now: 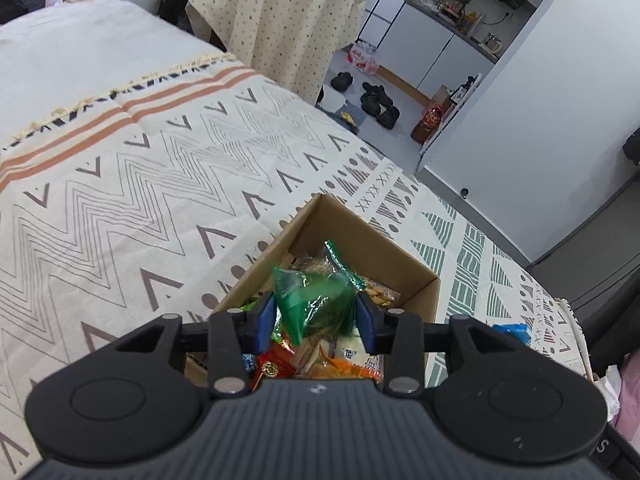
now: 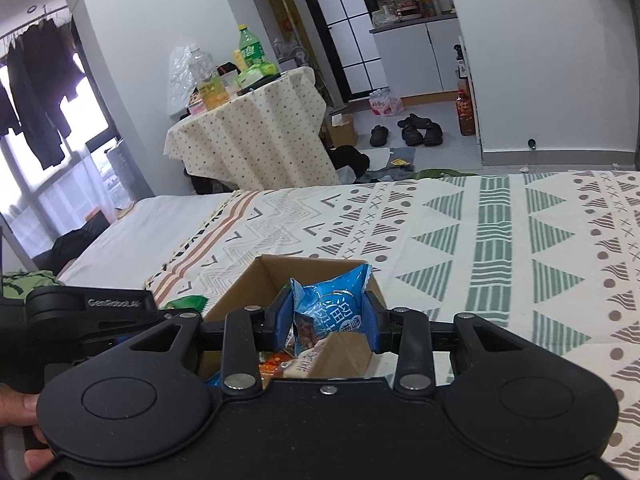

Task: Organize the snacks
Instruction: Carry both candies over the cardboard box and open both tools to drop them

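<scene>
While over the cardboard box (image 1: 404,276), left jaws pinch green packet (image 1: 314,300), right jaws pinch blue packet (image 2: 332,308)

The cardboard box (image 1: 362,240) sits on the patterned blanket (image 1: 120,184) on the bed, with loose snacks (image 1: 340,360) piled inside. Each gripper holds a packet above the box, and beyond the bed stands a cloth-covered table (image 2: 256,132), shoes (image 2: 420,130) on the floor to its right.
</scene>
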Tool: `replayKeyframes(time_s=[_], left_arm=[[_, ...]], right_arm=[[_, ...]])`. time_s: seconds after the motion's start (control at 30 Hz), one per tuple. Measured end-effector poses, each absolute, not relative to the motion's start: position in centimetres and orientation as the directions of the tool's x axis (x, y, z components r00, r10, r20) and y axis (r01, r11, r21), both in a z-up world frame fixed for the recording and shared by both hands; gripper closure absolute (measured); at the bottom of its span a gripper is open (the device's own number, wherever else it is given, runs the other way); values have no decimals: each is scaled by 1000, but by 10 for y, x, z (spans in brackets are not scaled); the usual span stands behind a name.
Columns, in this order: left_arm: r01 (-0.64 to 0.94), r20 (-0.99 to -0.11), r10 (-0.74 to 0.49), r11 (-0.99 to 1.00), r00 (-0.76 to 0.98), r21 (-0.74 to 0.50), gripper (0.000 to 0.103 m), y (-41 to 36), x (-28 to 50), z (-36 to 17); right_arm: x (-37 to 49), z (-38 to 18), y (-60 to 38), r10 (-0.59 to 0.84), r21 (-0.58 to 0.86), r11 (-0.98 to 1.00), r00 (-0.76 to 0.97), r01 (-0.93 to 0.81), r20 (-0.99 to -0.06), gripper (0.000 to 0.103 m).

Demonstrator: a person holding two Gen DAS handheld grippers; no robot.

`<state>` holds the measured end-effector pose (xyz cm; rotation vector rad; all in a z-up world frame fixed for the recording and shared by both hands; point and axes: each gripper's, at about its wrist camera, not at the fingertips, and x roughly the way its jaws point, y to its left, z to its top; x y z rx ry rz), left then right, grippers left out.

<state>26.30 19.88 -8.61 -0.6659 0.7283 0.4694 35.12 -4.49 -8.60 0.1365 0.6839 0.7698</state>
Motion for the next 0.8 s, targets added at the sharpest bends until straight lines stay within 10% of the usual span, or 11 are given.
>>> replayKeyframes(time_s=[0.4,0.6,0.8], left_arm=[[-612,-735,165,686,657,-394,42,223,258,-77],[-607,-734,178,703,655,-371,31,225,249,-66],[-604,-745,171,712,645,-359,18,223,240,-59]], right_arm=[[353,-89,-8,692,412,713,479,-567,-540,67],[354,-77,0,704,452,707,478,-543,-526,42],[346,-66,-13,665,426,744,508,-515,-548,42]])
